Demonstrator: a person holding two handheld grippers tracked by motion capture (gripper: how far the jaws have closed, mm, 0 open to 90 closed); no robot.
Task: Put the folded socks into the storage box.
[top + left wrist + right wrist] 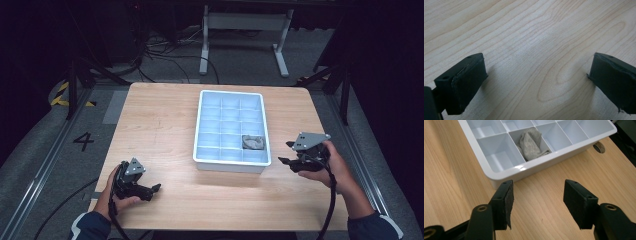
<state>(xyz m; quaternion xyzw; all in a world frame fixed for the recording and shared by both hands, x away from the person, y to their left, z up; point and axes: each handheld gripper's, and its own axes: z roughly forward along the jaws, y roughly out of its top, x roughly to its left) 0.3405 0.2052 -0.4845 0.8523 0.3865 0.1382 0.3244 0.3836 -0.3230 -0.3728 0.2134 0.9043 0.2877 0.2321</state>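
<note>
A white tray (200, 120) split into many small compartments sits in the middle of the wooden table (155, 125). A crumpled grey cloth (253, 142) lies in a compartment on the tray's right side, second row from the near edge; the cloth (531, 143) is also in the right gripper view, inside the tray (506, 173). My right gripper (286, 153) stands open just right of the tray, empty; its jaws (537, 197) point at the tray's wall. My left gripper (154, 190) is open near the table's front left, over bare wood (536, 62).
A white table frame (245, 35) and cables lie on the floor beyond the table. A hole (599, 147) in the tabletop shows past the tray in the right gripper view. Bare wood stretches left of the tray and along the front edge.
</note>
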